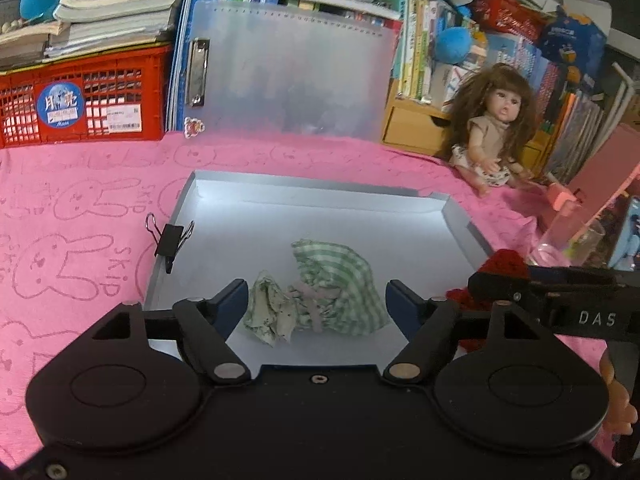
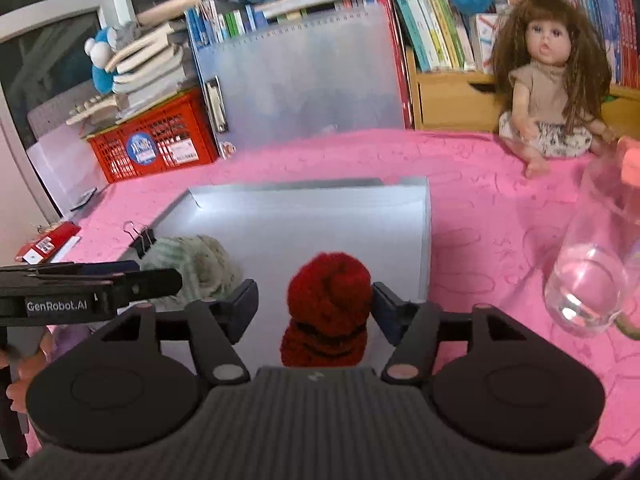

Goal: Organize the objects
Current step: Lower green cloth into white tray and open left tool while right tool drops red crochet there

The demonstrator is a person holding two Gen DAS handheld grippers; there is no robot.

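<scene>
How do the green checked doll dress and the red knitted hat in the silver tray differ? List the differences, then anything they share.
The green checked dress is thin, patterned cloth lying crumpled flat; the red knitted hat is plain, fluffy yarn standing up in a bunched mound. Both lie in the silver tray, each between open jaws.

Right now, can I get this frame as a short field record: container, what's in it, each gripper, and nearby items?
container: shallow grey tray on the pink cloth
contents: green checked doll dress and red knitted hat
left gripper: open, straddling the dress, pads clear of it
right gripper: open, hat between the pads, no squeeze visible
clipped on tray edge: black binder clip
nearby: doll seated at the back, clear glass to the right
</scene>
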